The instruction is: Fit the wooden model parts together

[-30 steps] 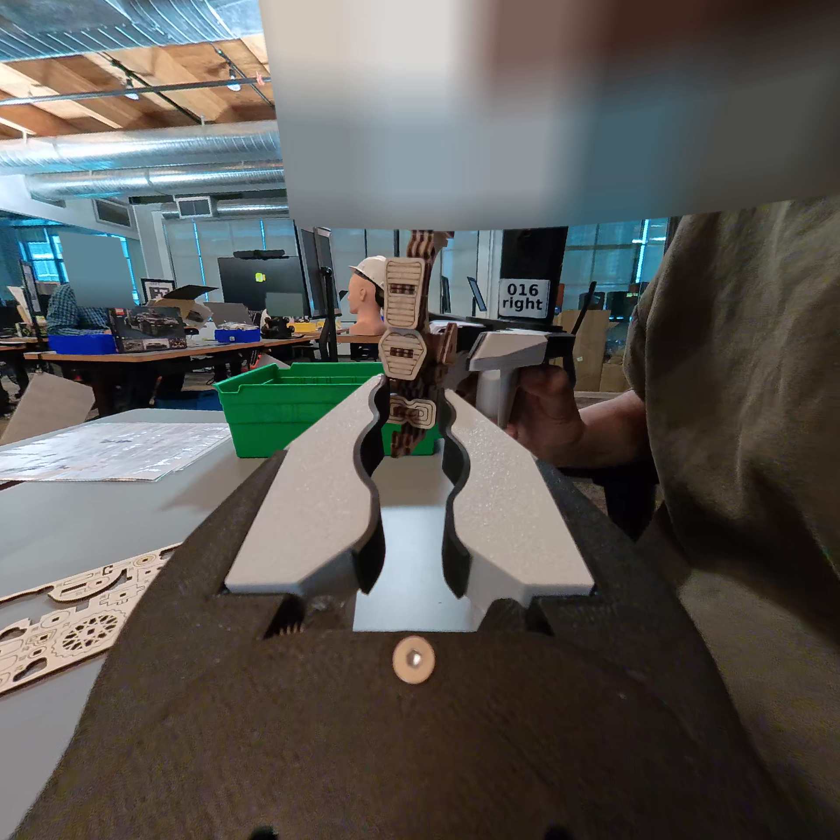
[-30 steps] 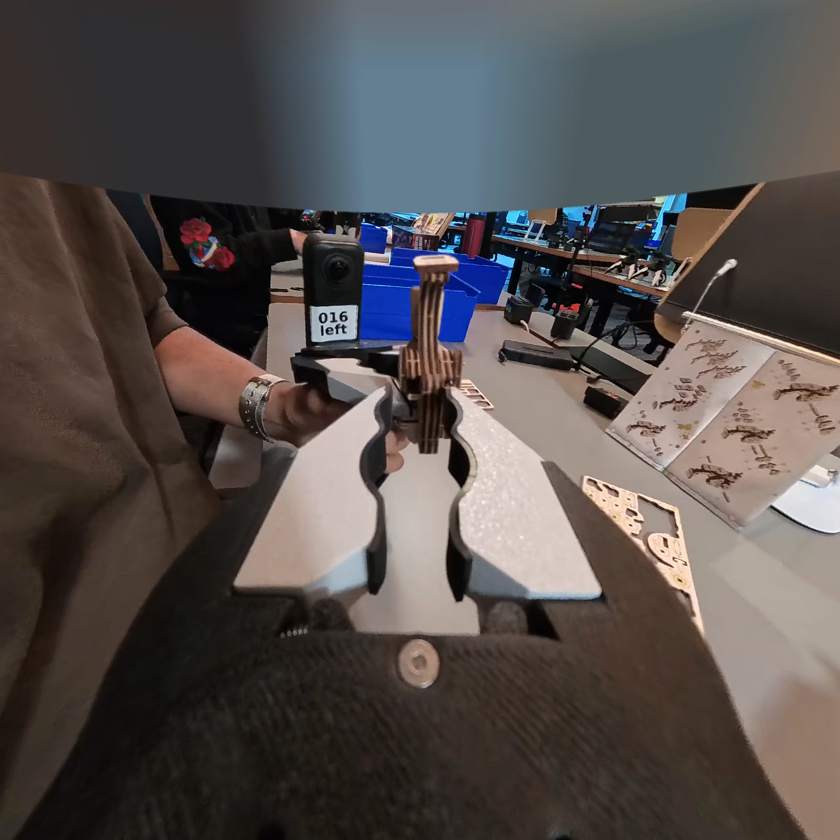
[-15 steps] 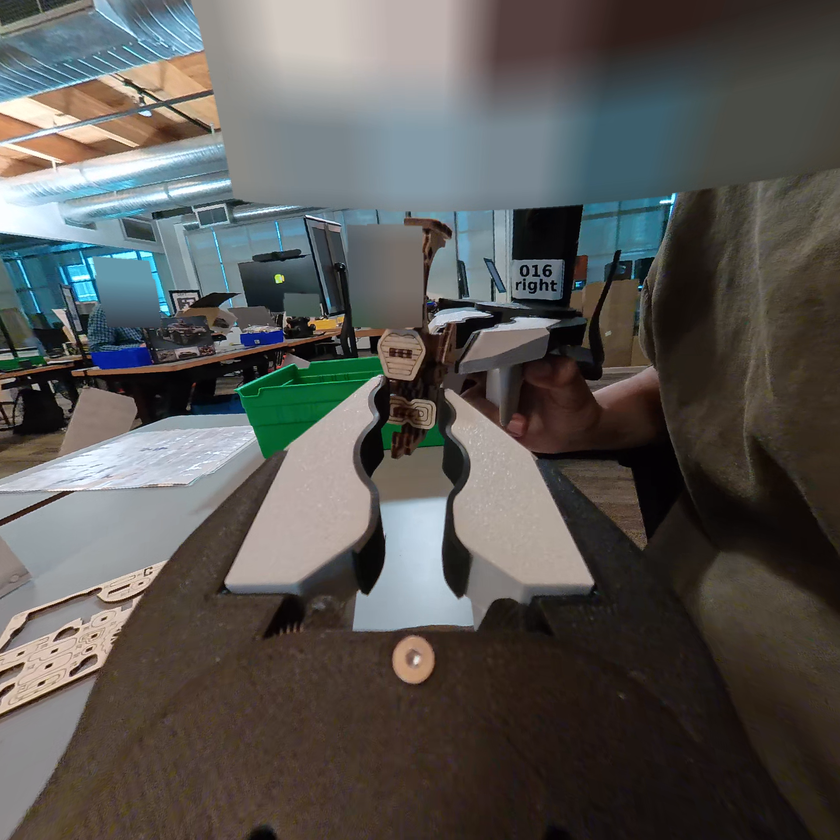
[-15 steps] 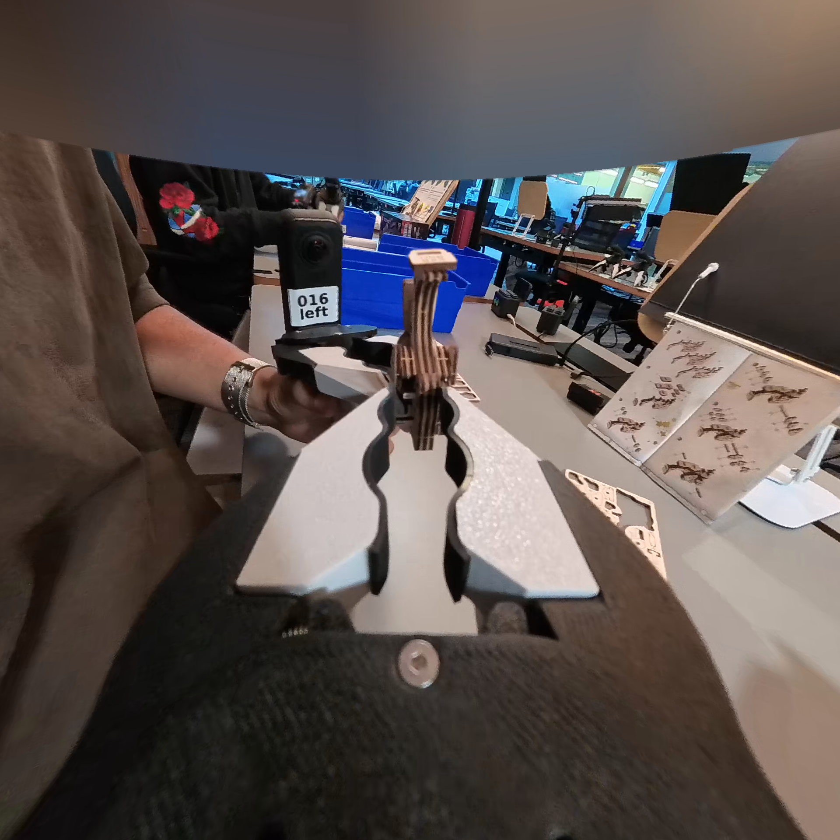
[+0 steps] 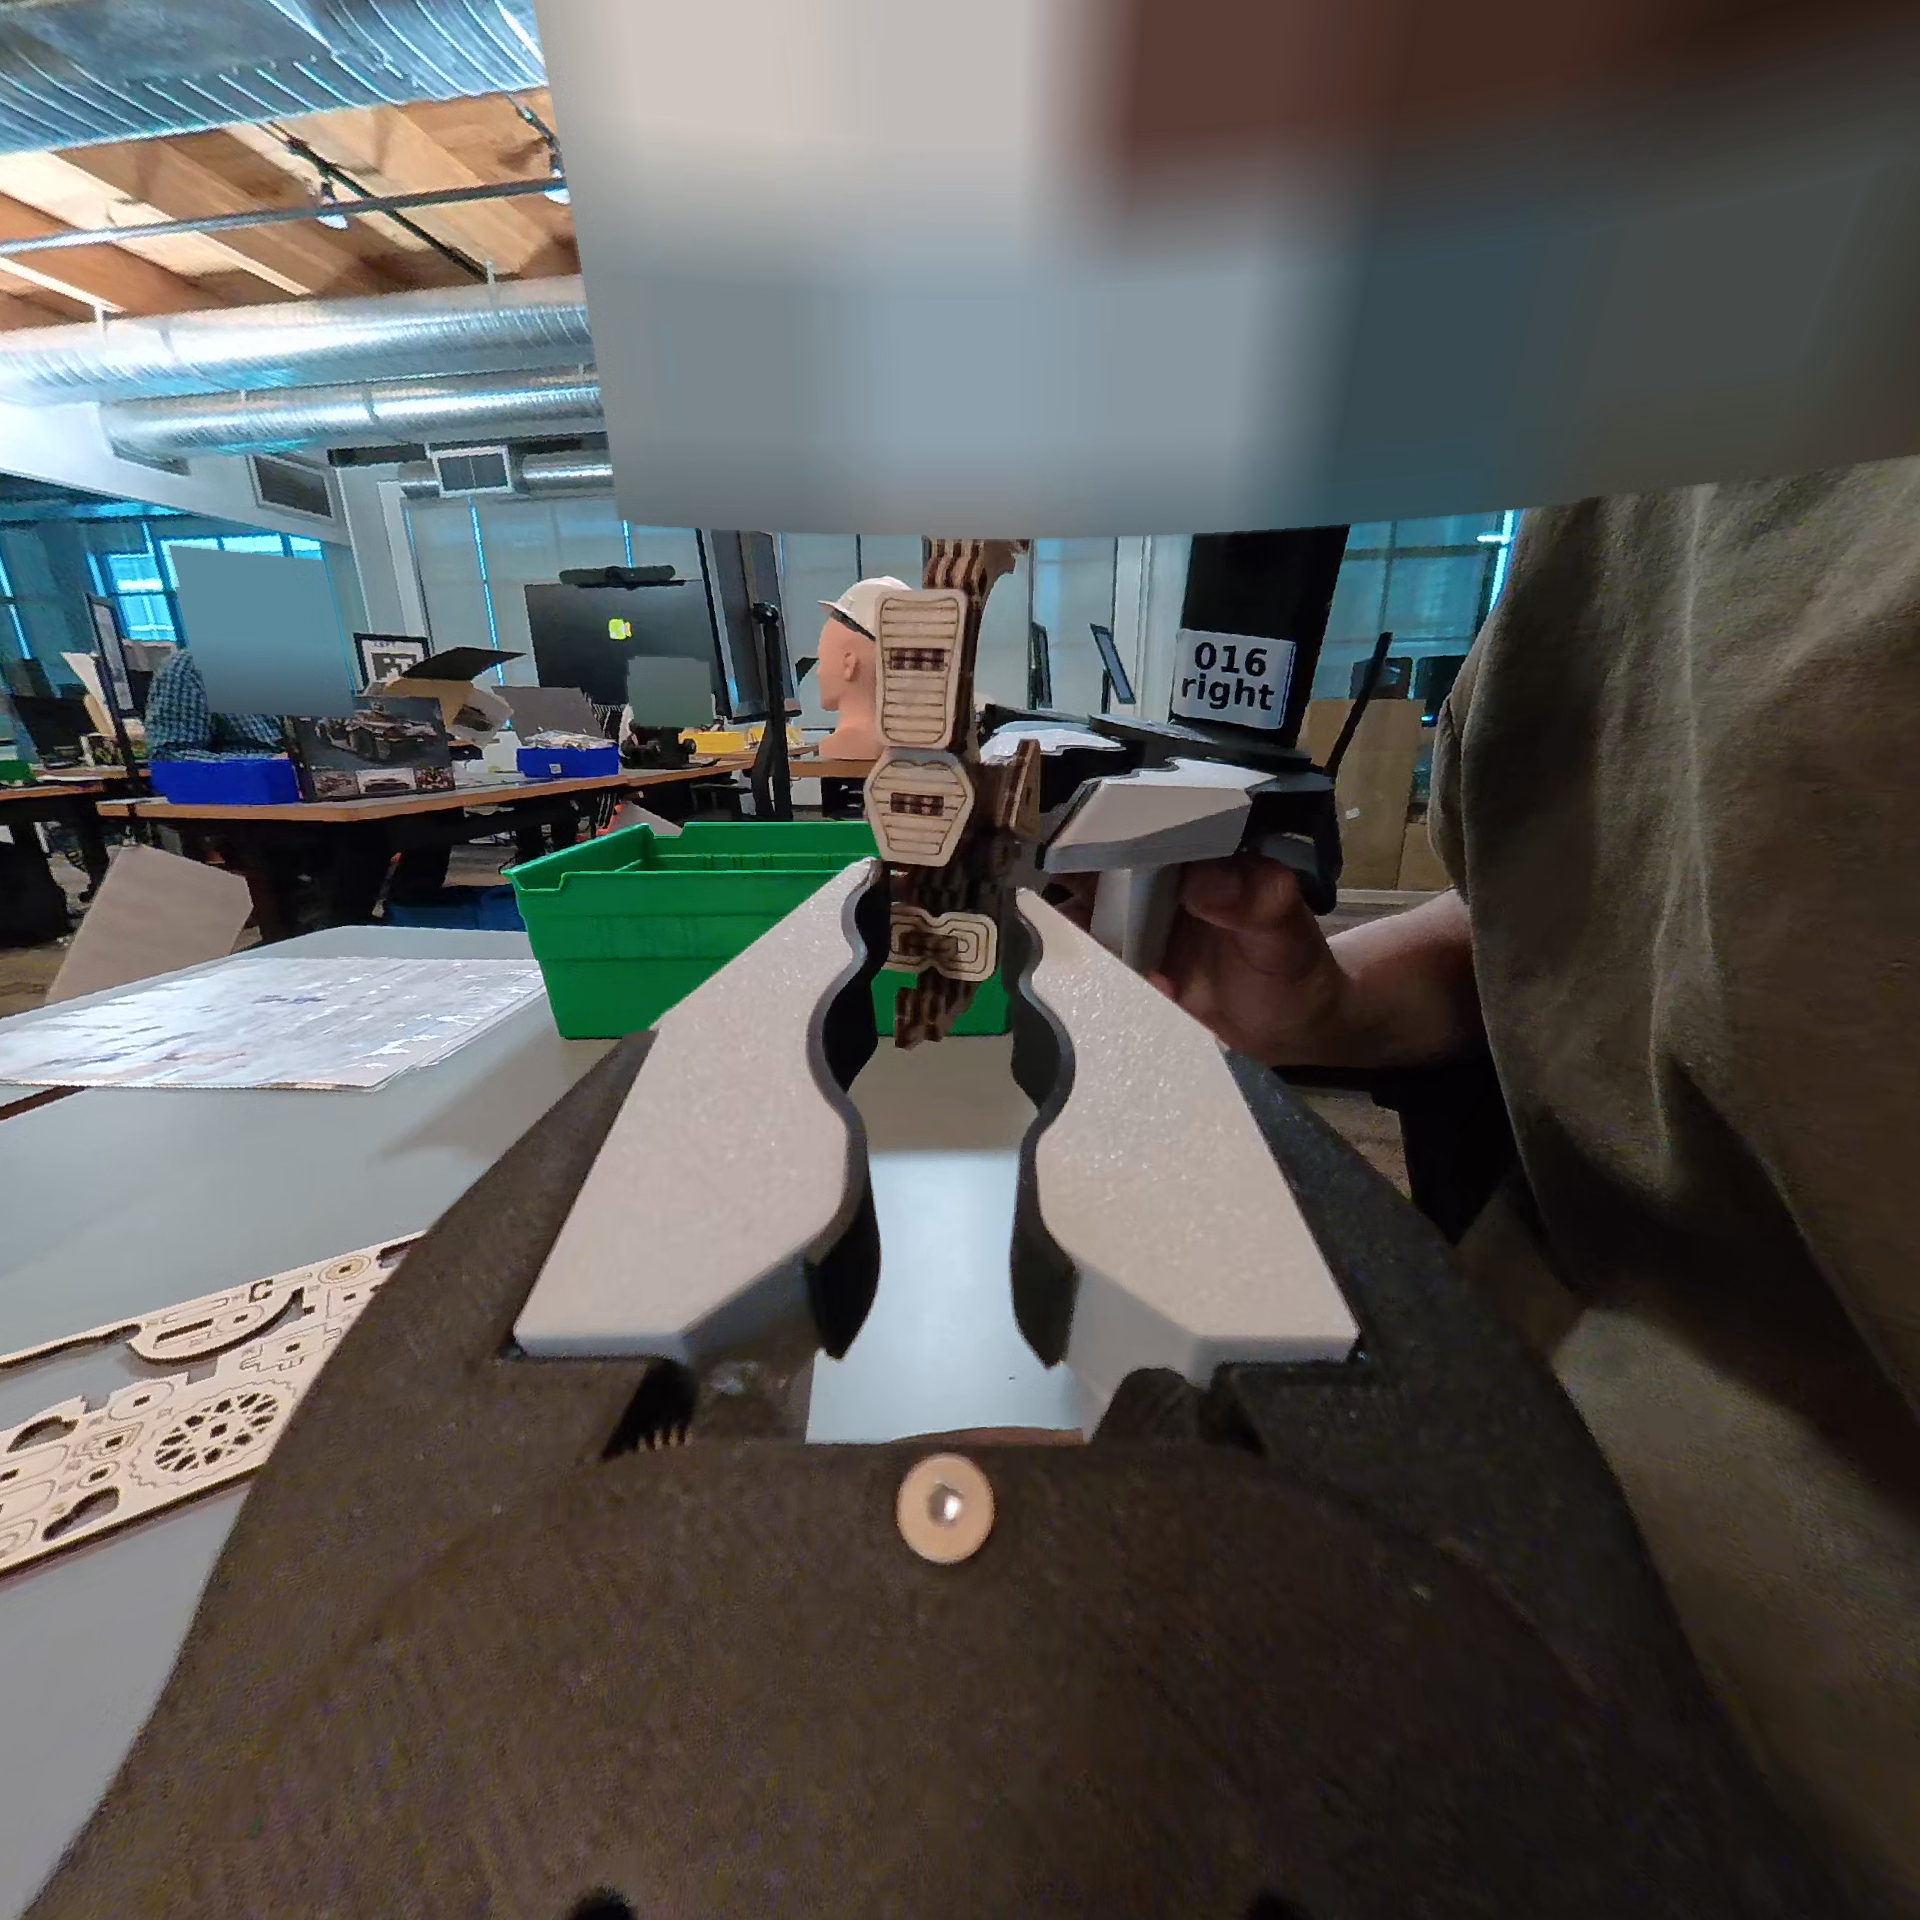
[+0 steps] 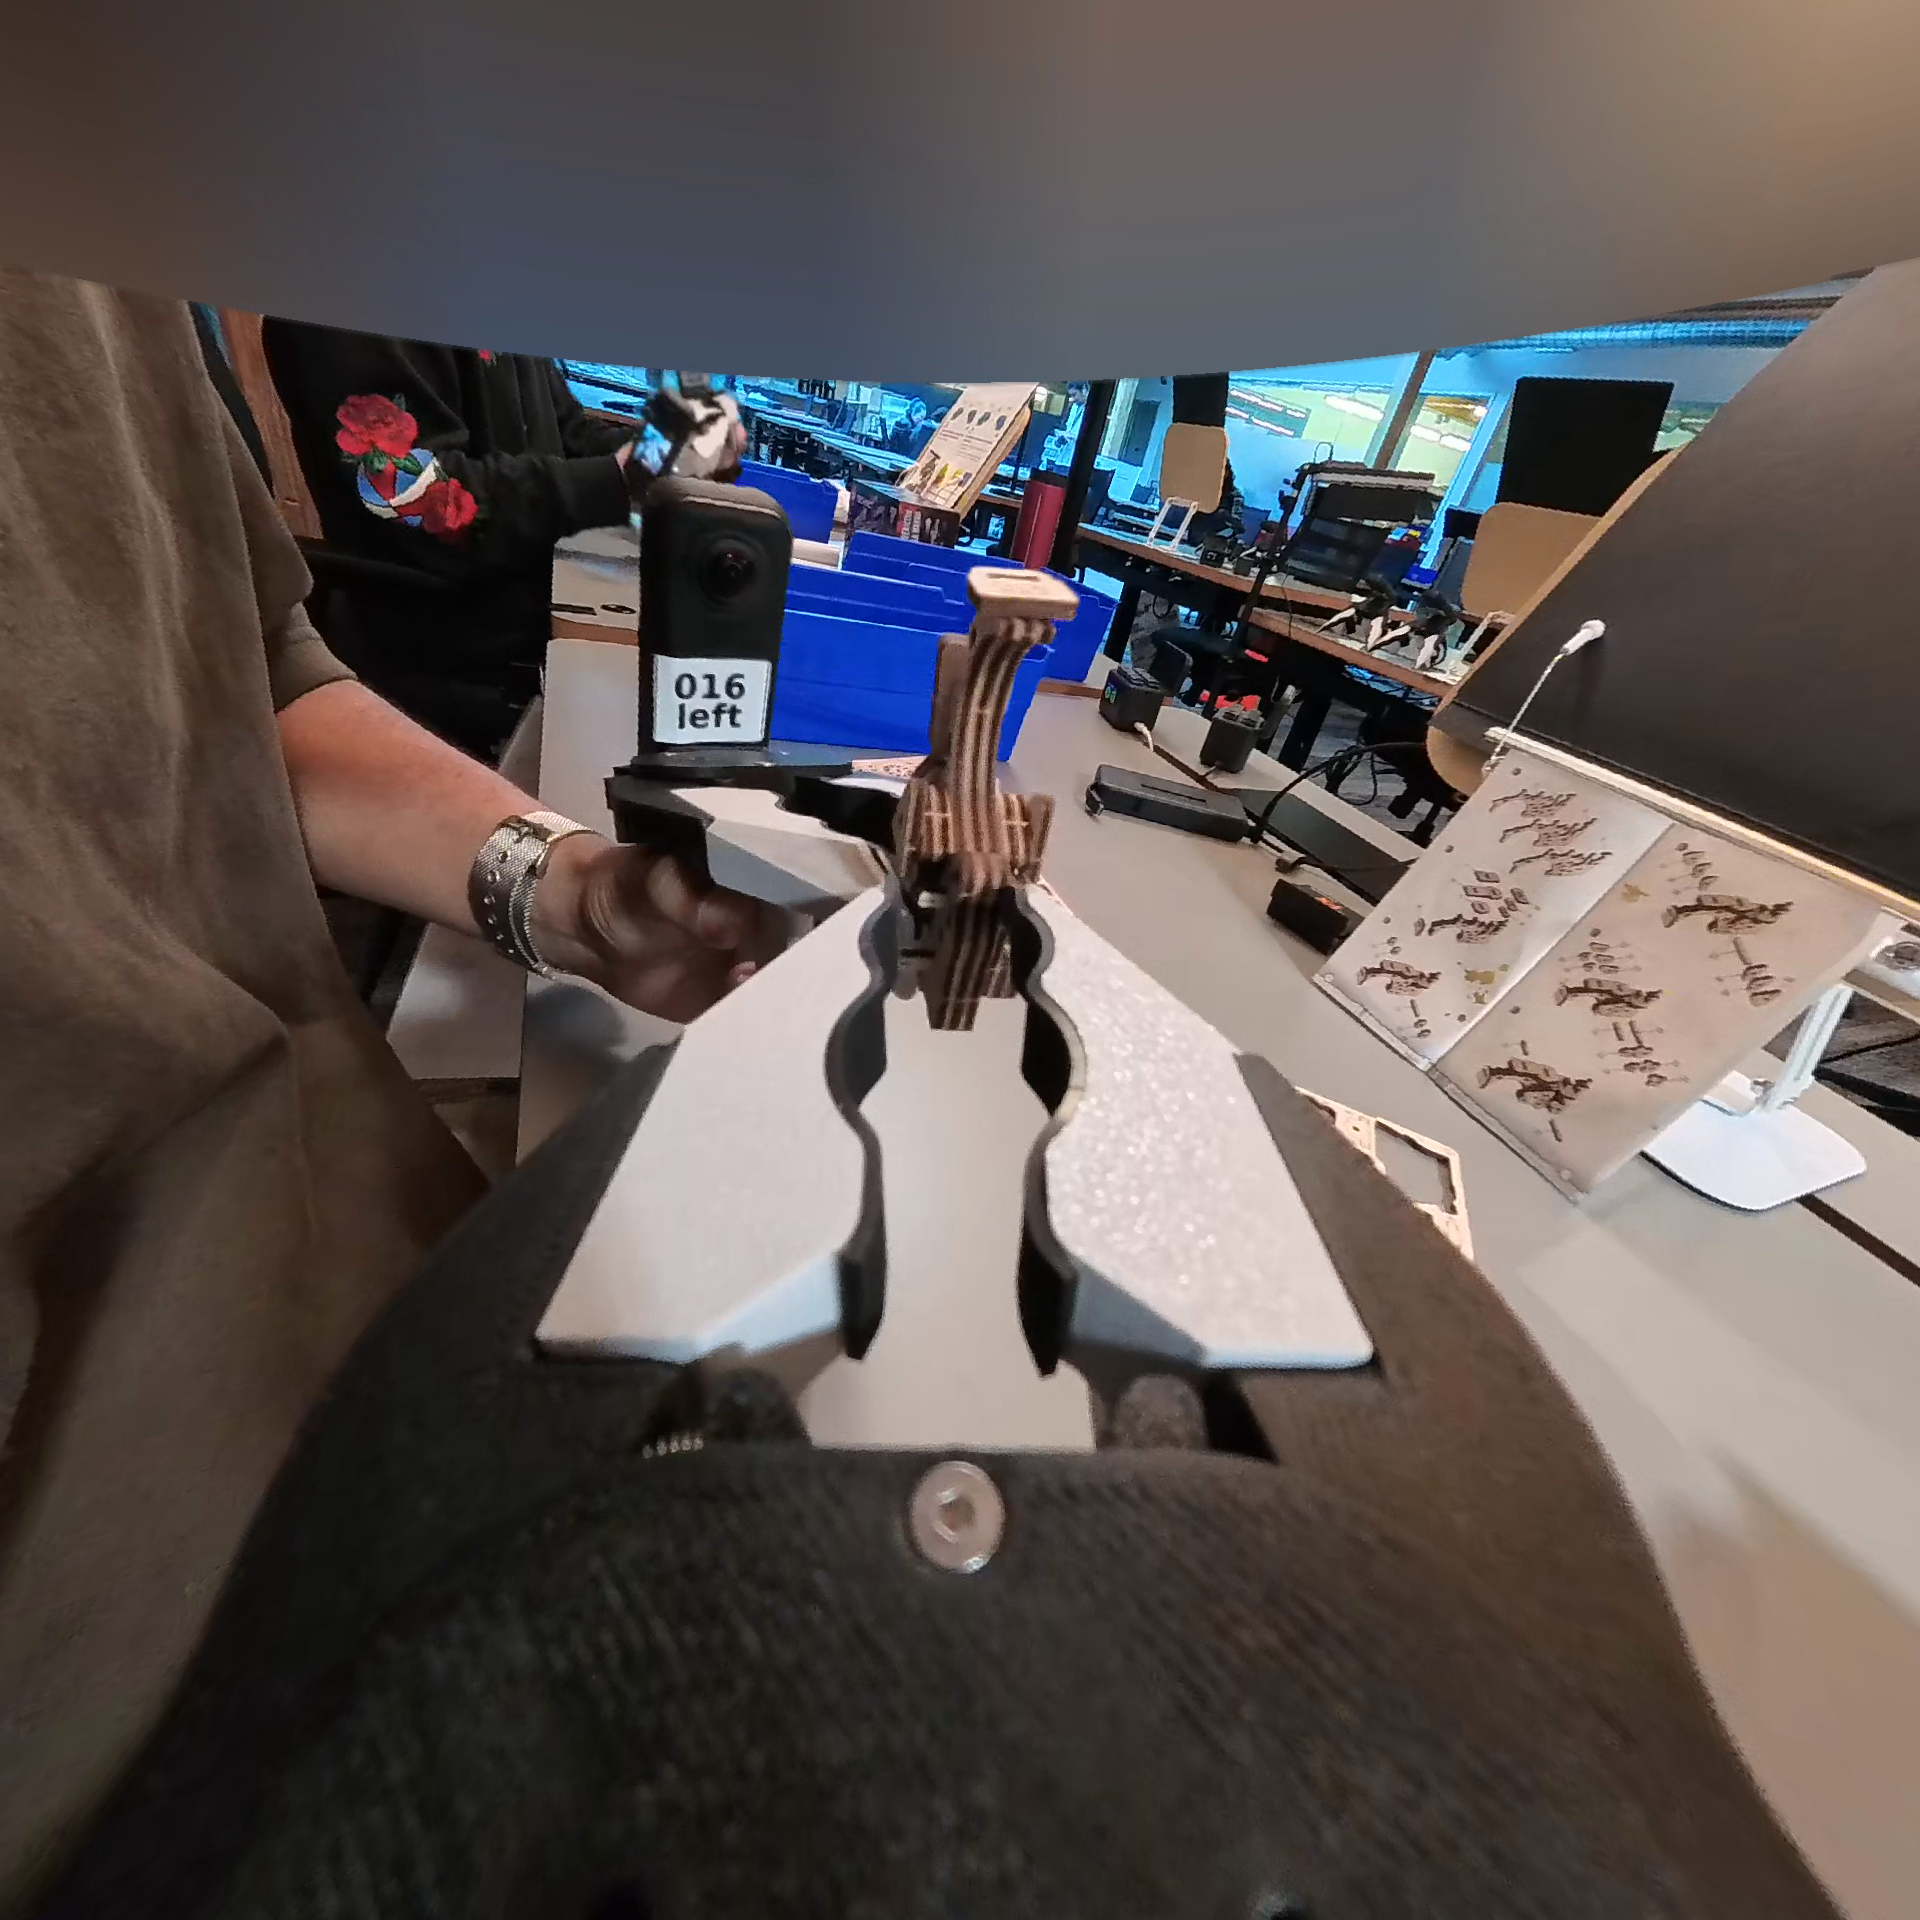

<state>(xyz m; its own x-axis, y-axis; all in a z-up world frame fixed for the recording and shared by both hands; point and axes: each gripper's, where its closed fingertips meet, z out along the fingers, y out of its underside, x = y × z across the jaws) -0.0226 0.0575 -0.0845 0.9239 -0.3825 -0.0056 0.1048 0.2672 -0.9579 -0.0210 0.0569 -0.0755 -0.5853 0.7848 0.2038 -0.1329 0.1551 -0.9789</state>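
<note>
The wooden model [image 5: 930, 790] is a layered plywood piece with pale engraved plates, held upright in the air above the grey table. My left gripper [image 5: 943, 914] is shut on its lower end. My right gripper [image 6: 956, 925] is shut on the model [image 6: 971, 831] from the opposite side, at its lower body. Each gripper shows in the other's view: the right one [image 5: 1132, 821] comes in from the right and the left one [image 6: 748, 831] from the left, both in the person's hands. The model's top is hidden by a blurred patch in the left wrist view.
A green bin [image 5: 707, 914], a plastic-covered sheet [image 5: 270, 1018] and a cut plywood part sheet [image 5: 177, 1423] lie on the table [image 5: 208, 1184]. An instruction booklet on a stand [image 6: 1590, 987], another part sheet [image 6: 1403, 1164], blue bins [image 6: 894, 665] and black devices [image 6: 1164, 800] are on the right. The person's torso is close by. The tips of both grippers are at nearly the same place.
Both grippers keep their hold on the model. The pair has swayed slightly and both views have shifted a little; the model looks the same.
</note>
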